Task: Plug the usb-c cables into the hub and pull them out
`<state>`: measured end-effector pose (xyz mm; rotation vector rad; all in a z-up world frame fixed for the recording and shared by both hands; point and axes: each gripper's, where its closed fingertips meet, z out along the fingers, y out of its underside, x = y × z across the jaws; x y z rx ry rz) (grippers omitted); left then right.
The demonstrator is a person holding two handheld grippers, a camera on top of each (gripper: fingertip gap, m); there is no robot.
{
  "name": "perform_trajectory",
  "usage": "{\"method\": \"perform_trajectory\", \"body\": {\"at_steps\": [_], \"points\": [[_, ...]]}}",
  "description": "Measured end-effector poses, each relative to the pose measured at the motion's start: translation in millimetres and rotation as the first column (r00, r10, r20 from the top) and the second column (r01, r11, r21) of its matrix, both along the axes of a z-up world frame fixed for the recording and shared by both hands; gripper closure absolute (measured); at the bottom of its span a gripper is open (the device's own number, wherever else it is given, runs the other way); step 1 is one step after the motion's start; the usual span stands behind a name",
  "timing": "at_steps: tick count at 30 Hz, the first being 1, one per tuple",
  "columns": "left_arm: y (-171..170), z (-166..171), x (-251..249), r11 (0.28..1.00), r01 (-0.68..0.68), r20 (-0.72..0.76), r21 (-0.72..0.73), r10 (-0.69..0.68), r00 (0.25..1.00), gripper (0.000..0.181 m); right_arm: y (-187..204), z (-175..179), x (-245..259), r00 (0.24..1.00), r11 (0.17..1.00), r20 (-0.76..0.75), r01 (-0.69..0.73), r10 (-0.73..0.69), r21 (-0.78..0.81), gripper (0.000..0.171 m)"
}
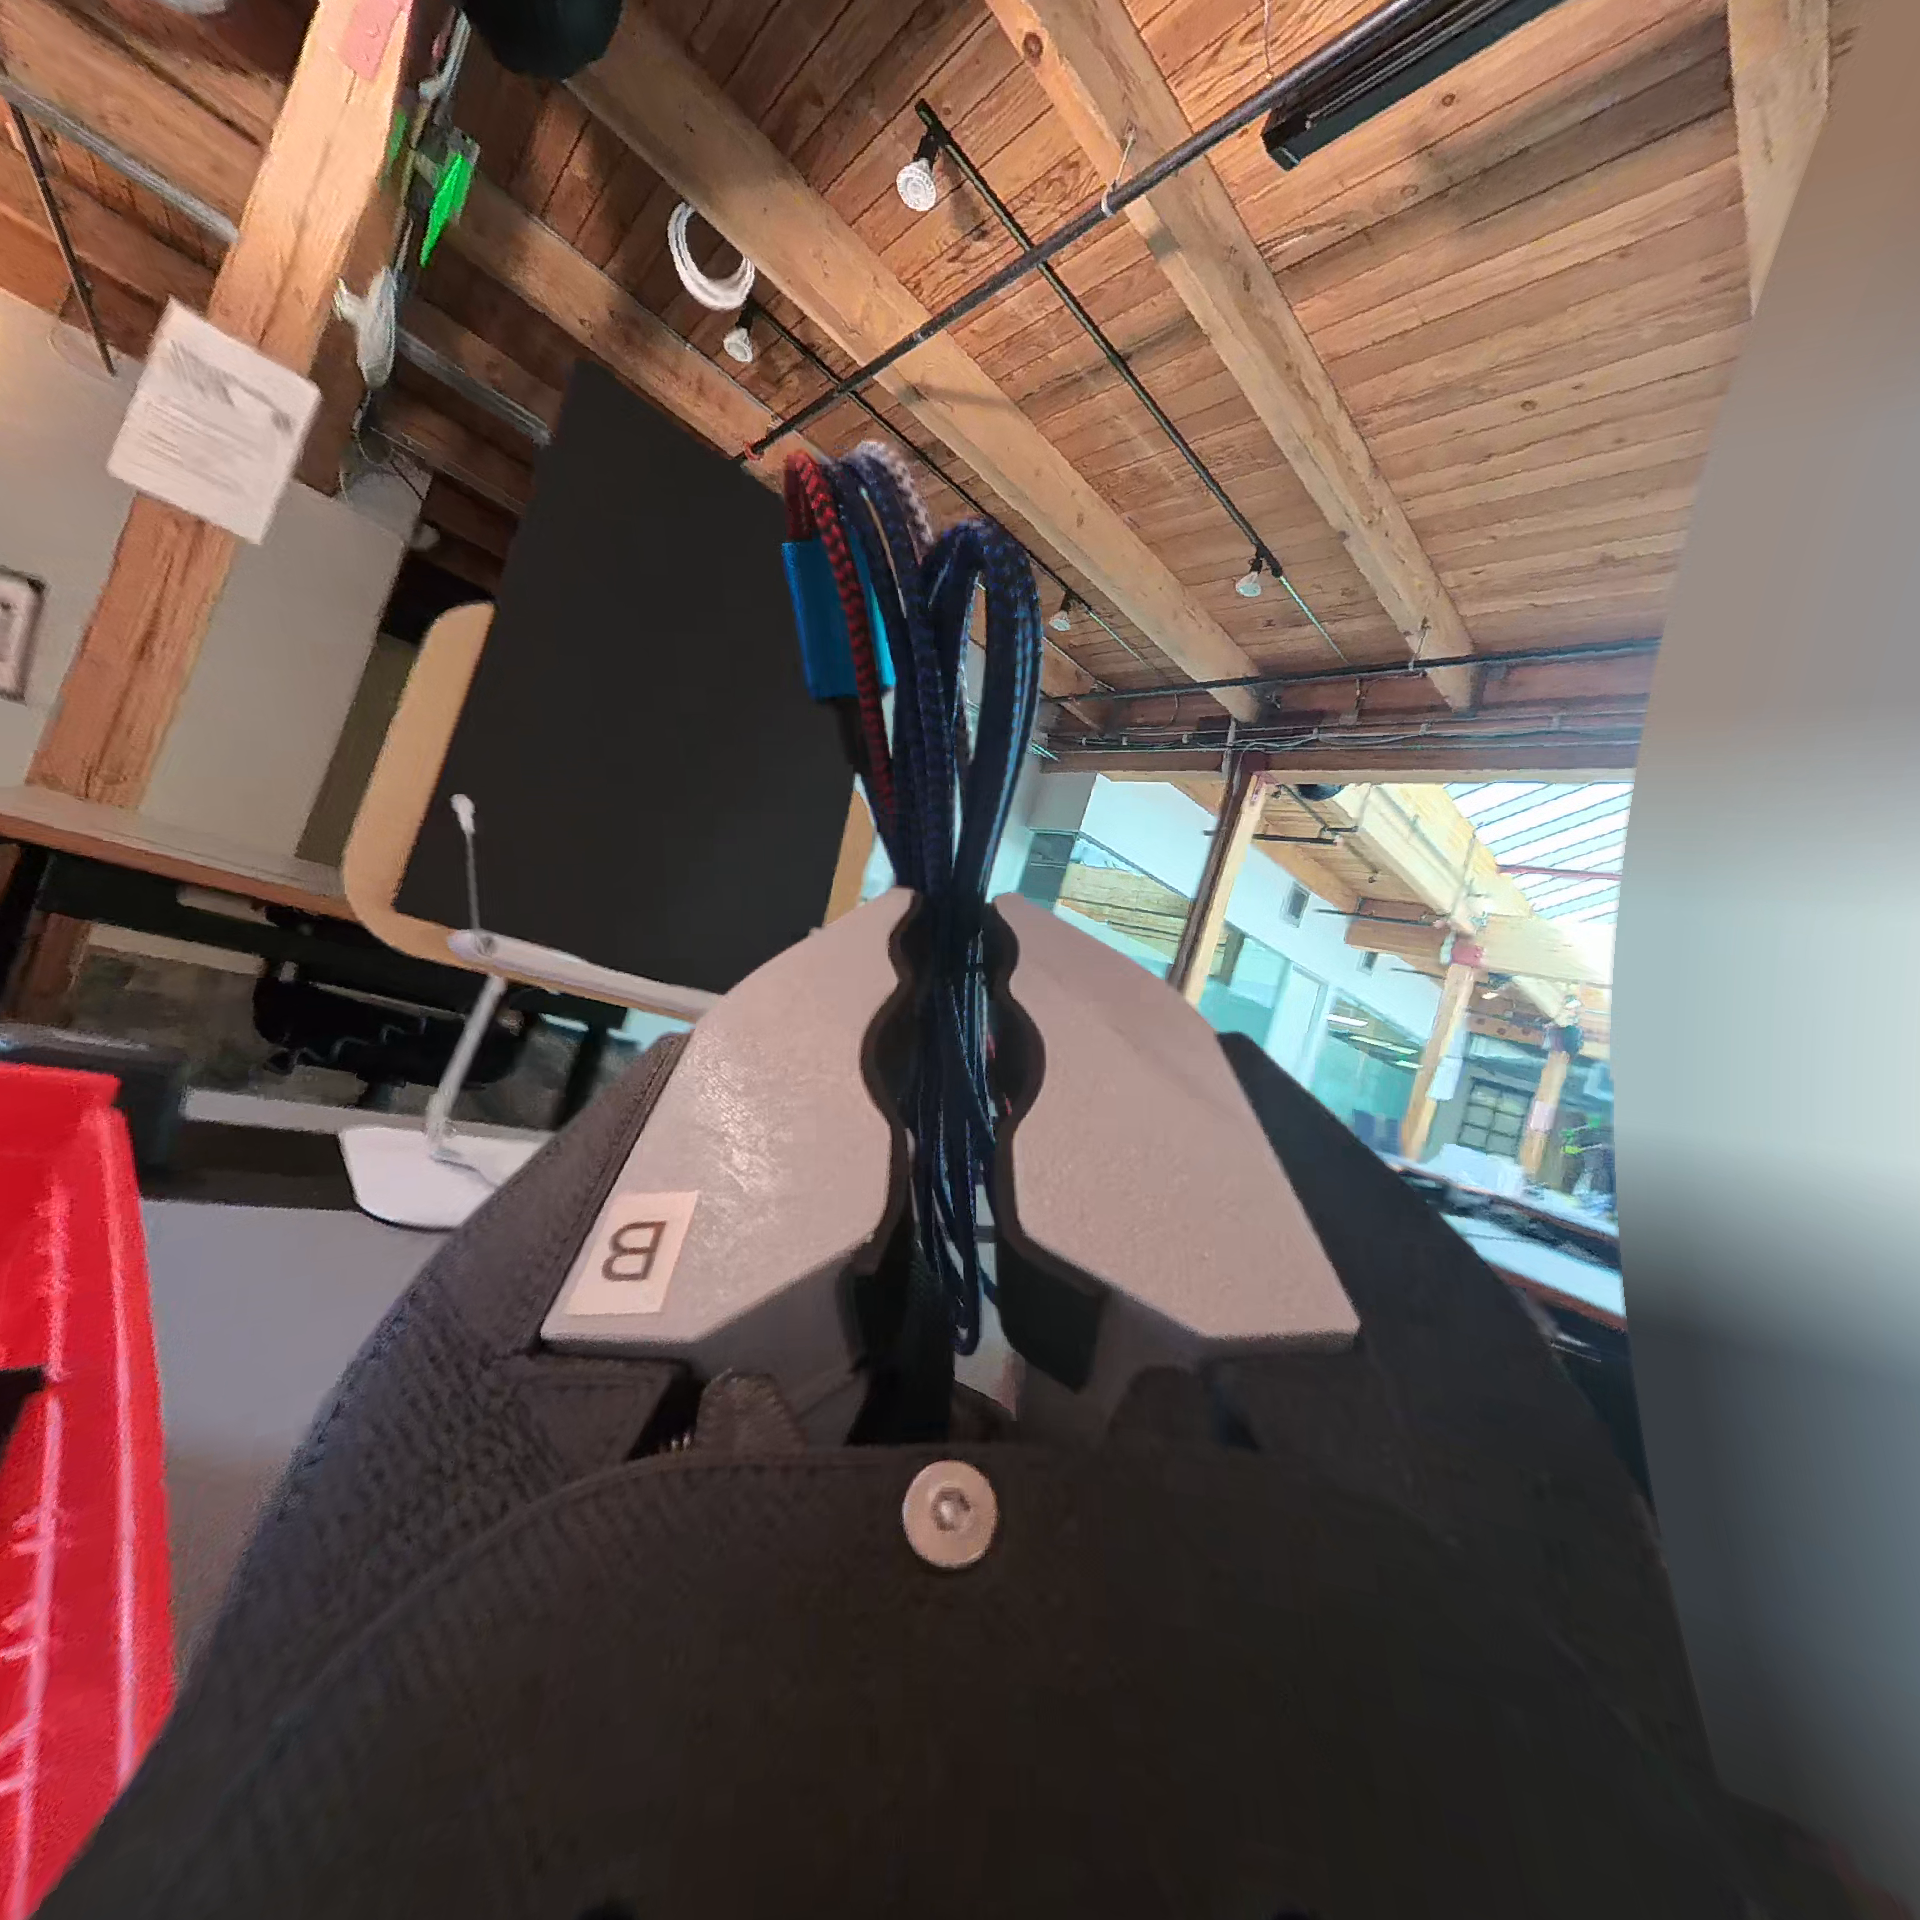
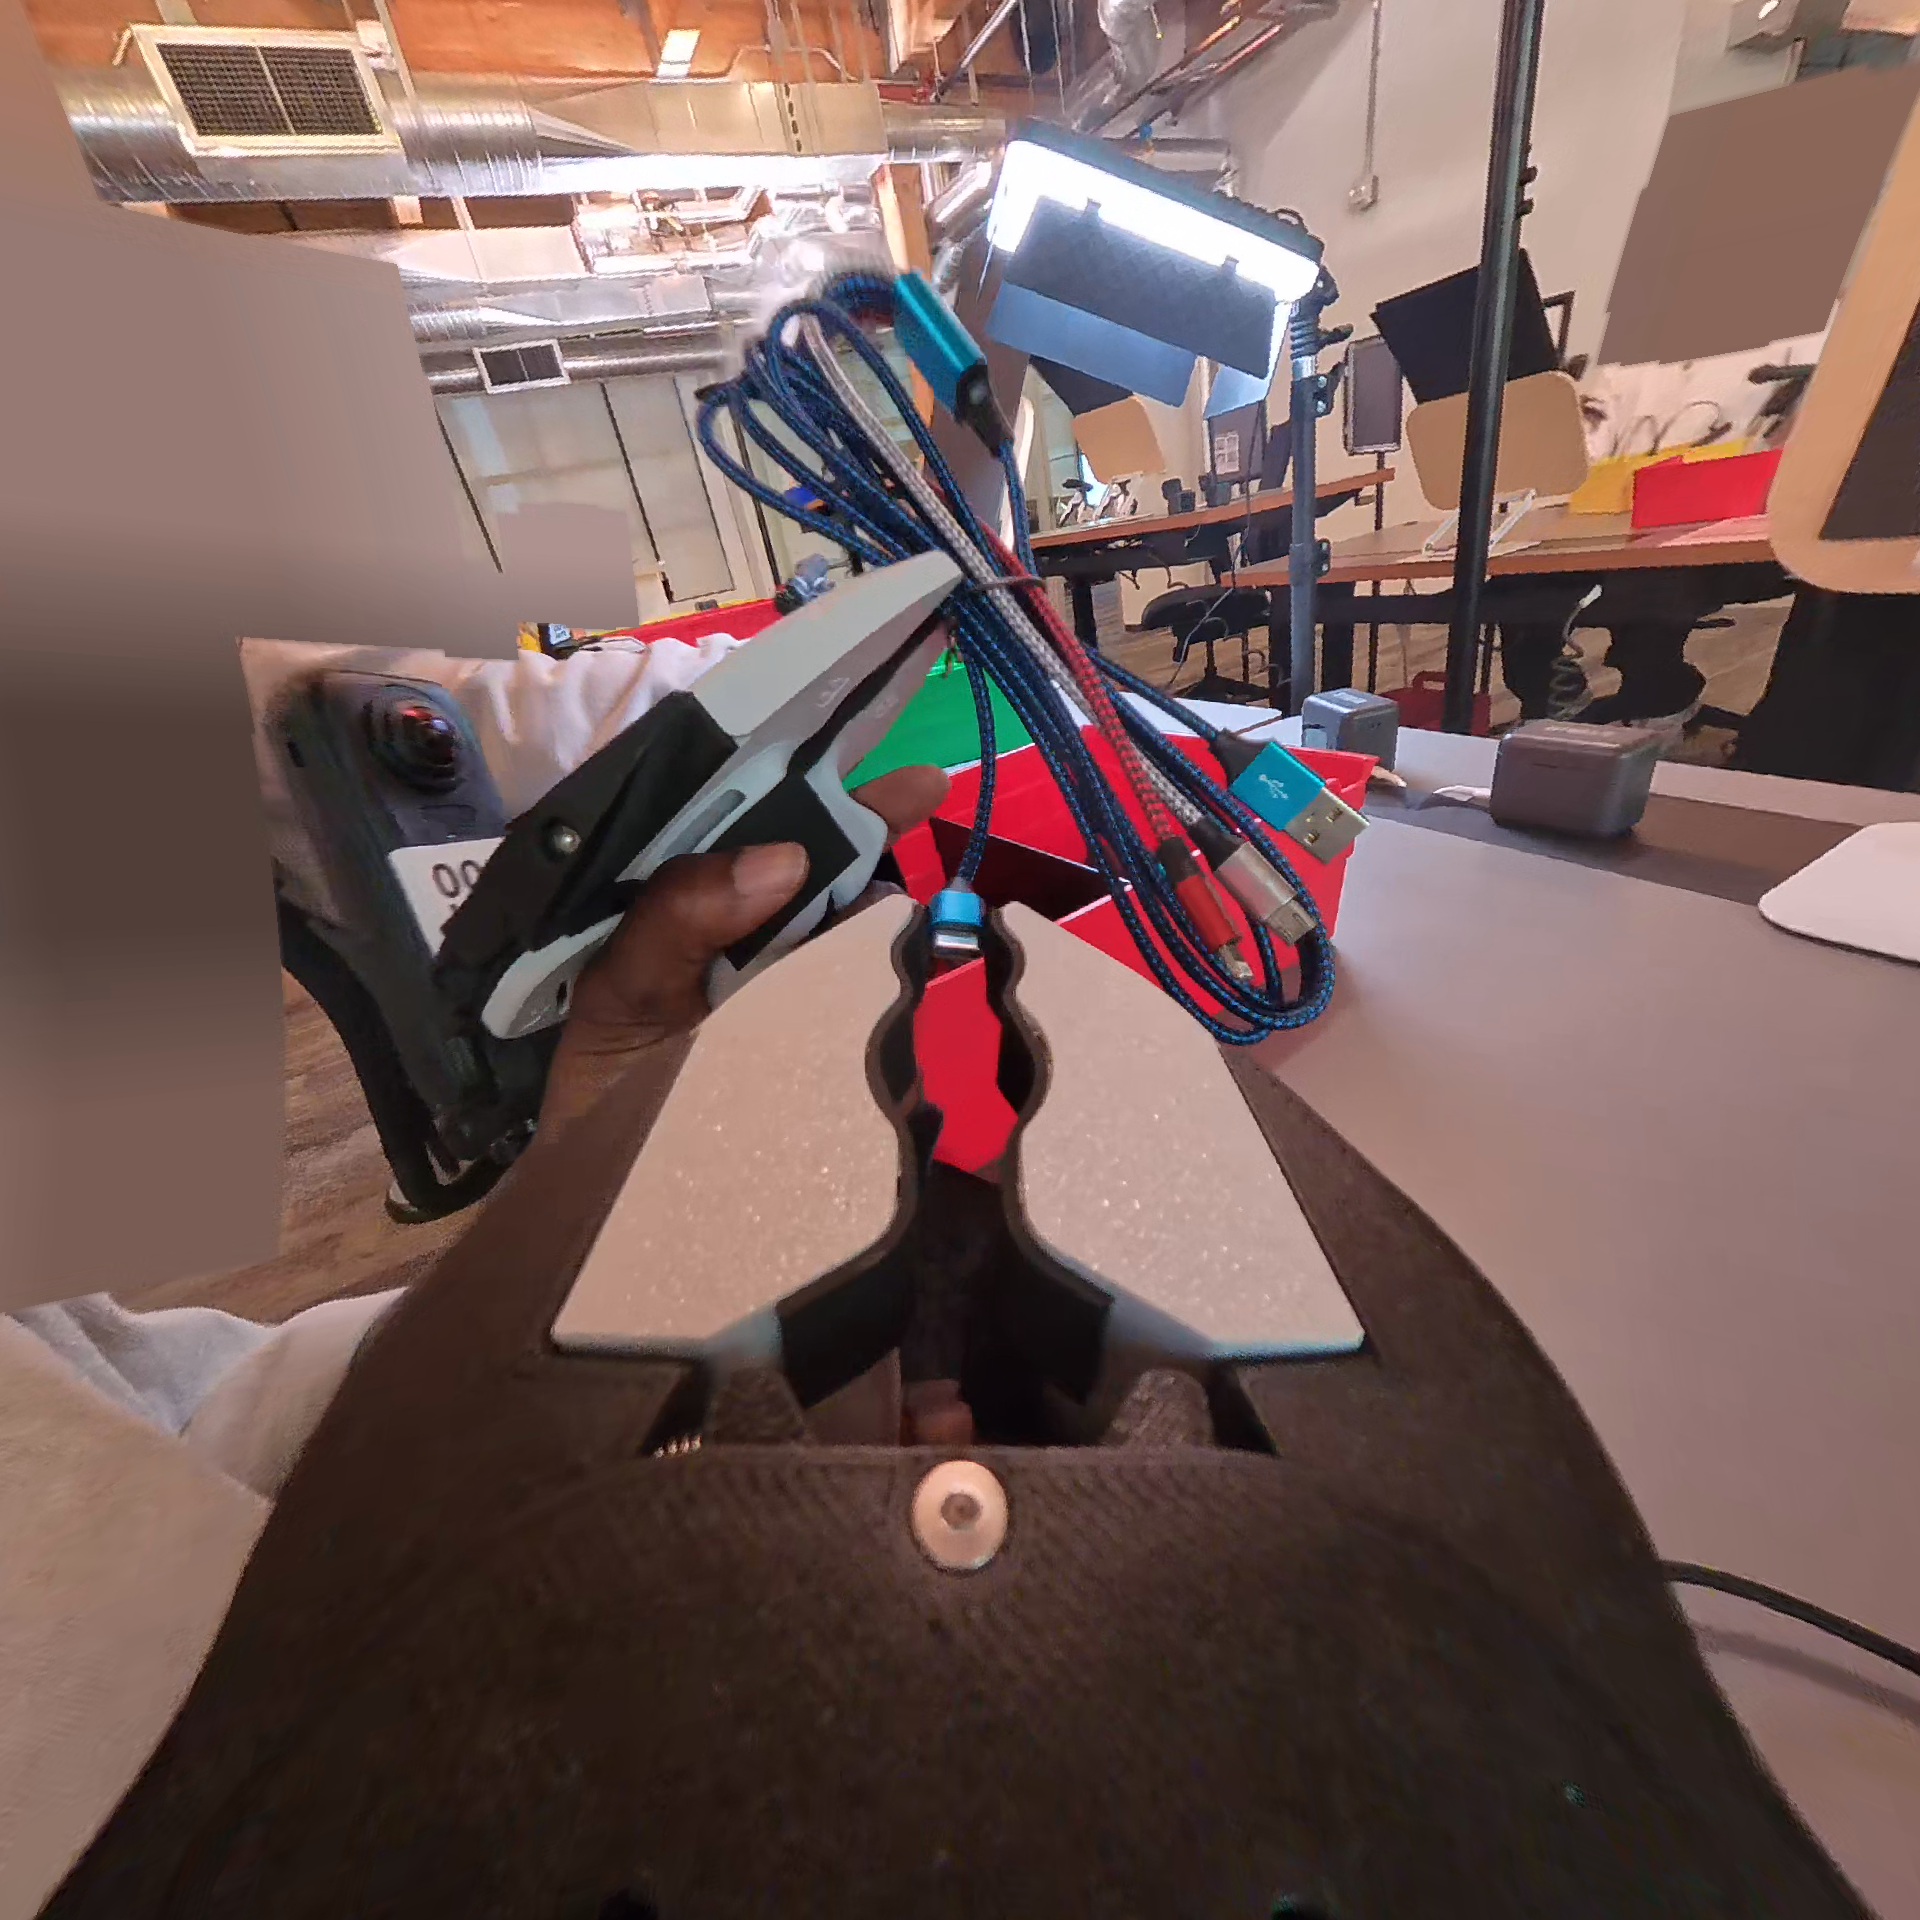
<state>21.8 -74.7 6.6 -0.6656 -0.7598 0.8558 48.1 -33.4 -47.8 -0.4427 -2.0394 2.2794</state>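
Both tongs (image 1: 951, 914) (image 2: 956, 914) grip cable bundle (image 2: 997, 644).

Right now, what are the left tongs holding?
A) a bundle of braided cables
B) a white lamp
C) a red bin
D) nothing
A: the left tongs are closed on the bundle of braided cables, which is lifted in the air in the right wrist view.

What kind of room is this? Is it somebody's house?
Probably not a house. It looks like a big open workshop or office: long desks with office chairs, a bright studio light on a stand, and bare metal air ducts under a wooden ceiling.
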Motion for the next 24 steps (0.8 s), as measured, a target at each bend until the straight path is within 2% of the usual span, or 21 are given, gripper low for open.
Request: {"method": "perform_trajectory", "body": {"at_steps": [2,6,8,10,12,13,15,16,18,20,22,24], "points": [[-1,-7,-3,0.993,0.085,0.038,0.083,-0.088,0.995,0.168,6,4,0,1.000,0.999,0.010,-0.030,0.030,-0.013,0.162],[16,-34,-12,0.927,0.317,0.148,0.200,-0.349,0.926,0.138,22,13,-10,0.990,0.994,0.103,-0.085,0.093,-0.075,0.162],[29,-49,-12,0.857,0.439,0.178,0.268,-0.492,0.852,0.129,28,16,-15,0.979,0.986,0.151,-0.122,0.139,-0.113,0.162],[43,-56,-8,0.754,0.566,0.165,0.333,-0.638,0.752,0.128,32,19,-19,0.966,0.978,0.189,-0.149,0.176,-0.149,0.162],[49,-62,-8,0.670,0.620,0.152,0.409,-0.720,0.677,0.128,35,19,-27,0.964,0.978,0.206,-0.136,0.168,-0.160,0.163],[48,-63,-9,0.646,0.621,0.133,0.445,-0.733,0.667,0.128,36,17,-31,0.967,0.981,0.206,-0.122,0.152,-0.152,0.163],[44,-66,-10,0.659,0.611,0.123,0.439,-0.718,0.685,0.136,38,14,-41,0.974,0.989,0.202,-0.077,0.102,-0.128,0.163],[42,-64,-8,0.696,0.601,0.120,0.394,-0.687,0.717,0.141,38,11,-48,0.981,0.994,0.187,-0.040,0.058,-0.102,0.163],[32,-55,-1,0.823,0.505,0.088,0.261,-0.541,0.836,0.142,39,5,-63,0.988,0.998,0.149,0.034,-0.027,-0.046,0.163],[36,-40,15,0.869,0.475,0.016,0.137,-0.481,0.877,0.148,34,1,-67,0.992,0.999,0.111,0.052,-0.052,0.003,0.162],[57,-42,18,0.819,0.563,0.067,0.107,-0.571,0.818,0.142,27,2,-64,0.998,1.000,0.065,0.022,-0.024,0.021,0.162],[68,-49,15,0.723,0.662,0.077,0.196,-0.685,0.725,0.133,20,9,-50,0.995,0.996,0.054,-0.085,0.085,-0.005,0.162]]}}
